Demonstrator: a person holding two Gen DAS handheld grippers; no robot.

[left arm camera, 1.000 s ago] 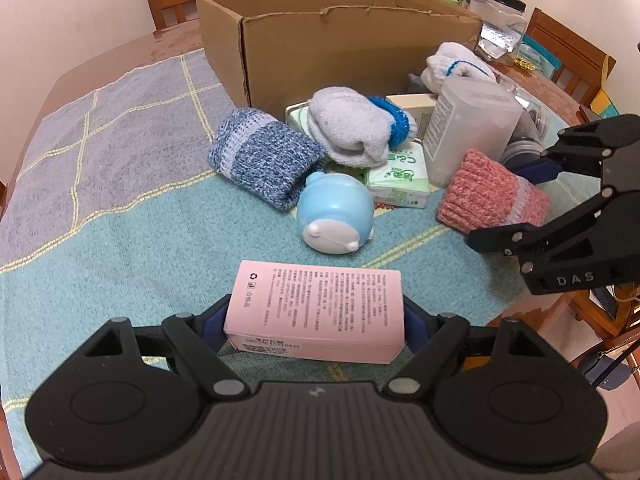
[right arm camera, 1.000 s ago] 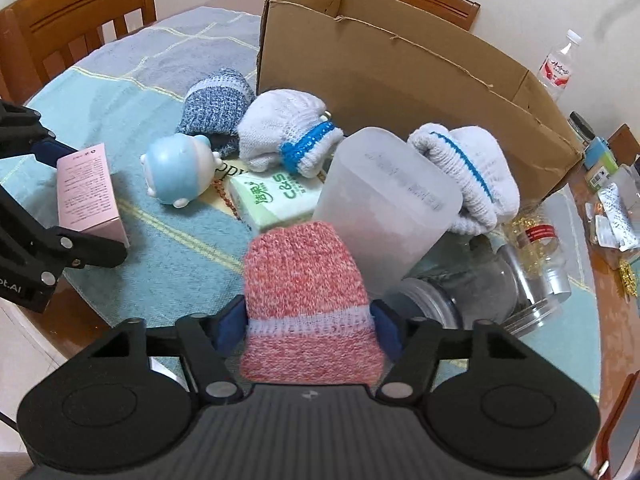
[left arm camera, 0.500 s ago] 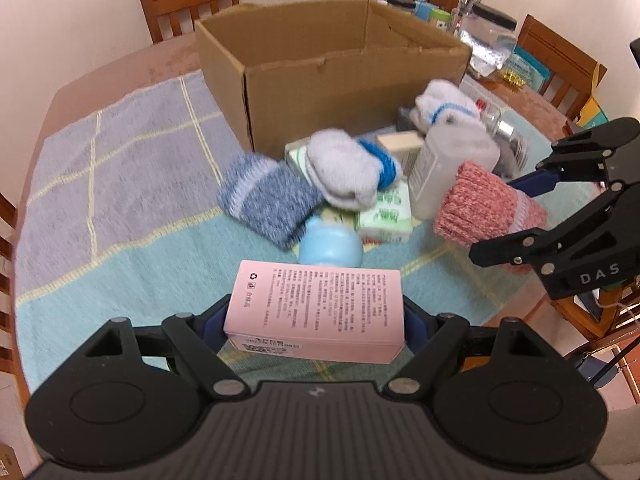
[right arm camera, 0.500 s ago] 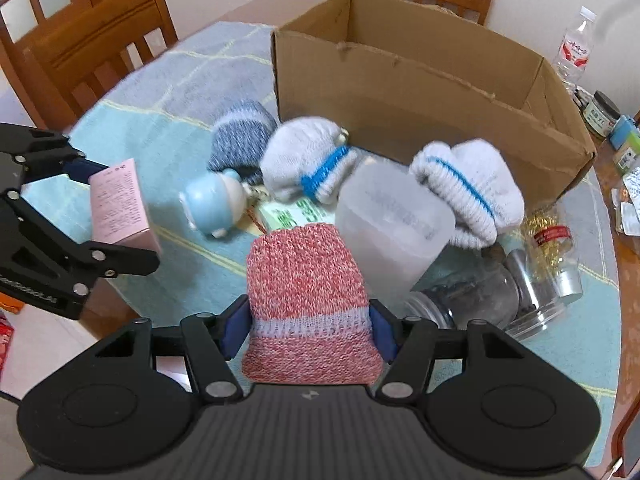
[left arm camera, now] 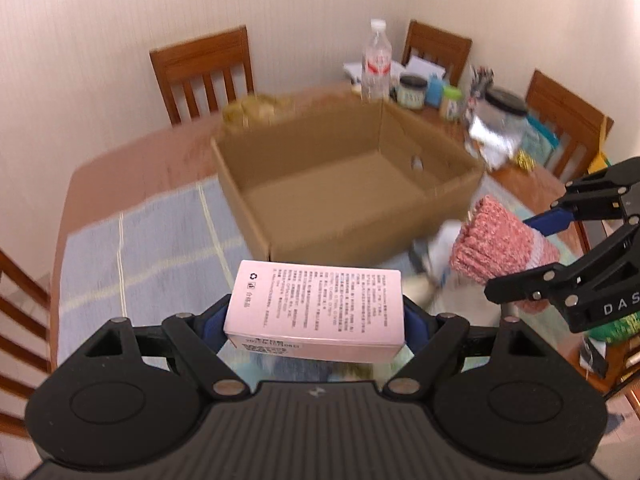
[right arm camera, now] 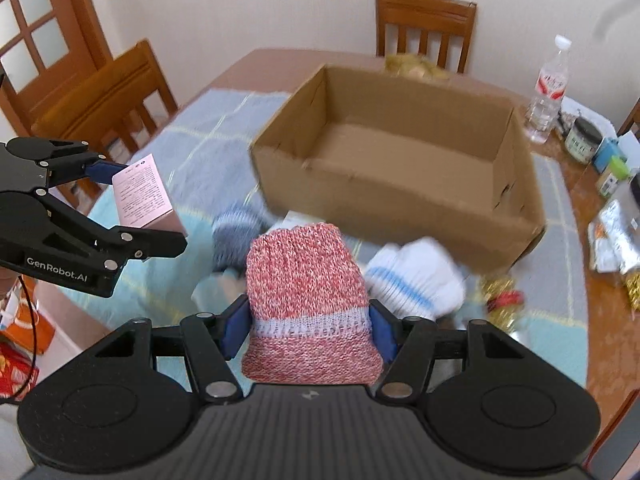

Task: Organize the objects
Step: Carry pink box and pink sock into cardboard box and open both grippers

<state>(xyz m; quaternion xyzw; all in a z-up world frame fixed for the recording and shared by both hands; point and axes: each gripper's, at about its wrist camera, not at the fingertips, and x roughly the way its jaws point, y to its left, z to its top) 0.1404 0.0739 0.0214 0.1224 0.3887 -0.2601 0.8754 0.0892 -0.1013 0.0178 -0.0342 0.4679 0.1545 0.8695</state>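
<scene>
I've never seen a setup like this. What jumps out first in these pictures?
Two black grippers, each clamped on something and held above the table: the left gripper holds a pink box, the right gripper a red knitted sock. Just beyond them sits a big open cardboard box with nothing visible inside, and white socks lie in front of it.

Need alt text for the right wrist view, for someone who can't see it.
The right gripper jaws clamp a red-and-white knitted sock roll above the table, facing an open, empty brown cardboard box. At left, the left gripper holds a pink printed carton.
</scene>
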